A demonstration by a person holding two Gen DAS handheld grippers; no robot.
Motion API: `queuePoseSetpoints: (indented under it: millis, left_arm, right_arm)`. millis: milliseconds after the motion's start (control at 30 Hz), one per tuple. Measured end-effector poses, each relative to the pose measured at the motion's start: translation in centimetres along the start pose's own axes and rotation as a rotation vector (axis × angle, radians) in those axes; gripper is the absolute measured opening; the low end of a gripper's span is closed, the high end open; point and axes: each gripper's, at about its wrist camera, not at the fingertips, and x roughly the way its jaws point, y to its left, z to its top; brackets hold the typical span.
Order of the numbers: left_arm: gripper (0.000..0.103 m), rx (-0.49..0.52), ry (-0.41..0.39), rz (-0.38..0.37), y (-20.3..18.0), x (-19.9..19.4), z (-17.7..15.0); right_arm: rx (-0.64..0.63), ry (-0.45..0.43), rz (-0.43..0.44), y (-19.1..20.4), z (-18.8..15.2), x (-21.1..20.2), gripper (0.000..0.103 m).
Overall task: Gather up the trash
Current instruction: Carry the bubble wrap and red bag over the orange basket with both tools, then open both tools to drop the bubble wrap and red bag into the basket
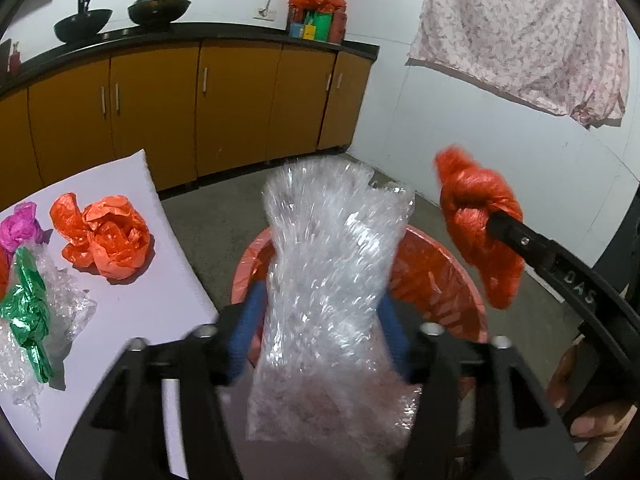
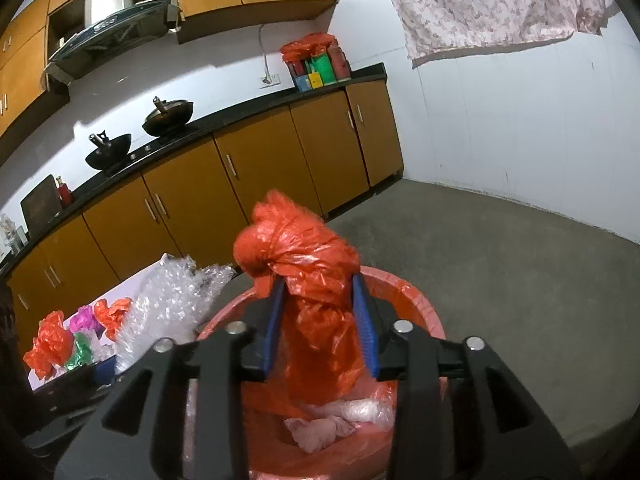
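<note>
My left gripper [image 1: 316, 332] is shut on a sheet of clear bubble wrap [image 1: 332, 264] and holds it above the red bin [image 1: 440, 272]. My right gripper [image 2: 322, 324] is shut on a knotted orange plastic bag [image 2: 308, 264], held over the same bin [image 2: 424, 320]; that bag also shows in the left wrist view [image 1: 480, 220]. The bin has an orange liner and pale plastic scraps [image 2: 332, 424] inside. The bubble wrap shows at the left in the right wrist view [image 2: 168, 304].
A white table [image 1: 168, 300] at the left carries an orange bag [image 1: 108, 240], a pink bag [image 1: 20, 228], a green bag [image 1: 28, 308] and more bubble wrap [image 1: 60, 304]. Brown cabinets [image 1: 236, 100] and a black counter with woks [image 1: 160, 8] stand behind. A floral cloth [image 1: 532, 28] hangs on the wall.
</note>
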Motion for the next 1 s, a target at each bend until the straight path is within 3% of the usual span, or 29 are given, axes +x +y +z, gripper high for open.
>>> queuePoseSetpoints:
  millis: [67,300,533,1000]
  left_arm:
    - [0.066,-0.010,-0.002,0.007,0.3,0.0,-0.1]
    - [0.069,-0.070,-0.002,0.065,3.0,-1.1,-0.7]
    - [0.071,-0.106,-0.020,0.116,5.2,-3.2,-1.6]
    - [0.077,-0.190,-0.092,0.302,11.6,-8.4,-3.1]
  right_arm:
    - [0.014,-0.005,-0.003,-0.4,-0.2,-0.2,0.050]
    - [0.033,0.006,-0.031,-1.2,-1.0,-0.7,0.058]
    - [0.005,0.004,-0.018,0.4,-1.6,-1.5,0.068]
    - [-0.071,0.038,0.069,5.3,-3.2,-2.4,0.069]
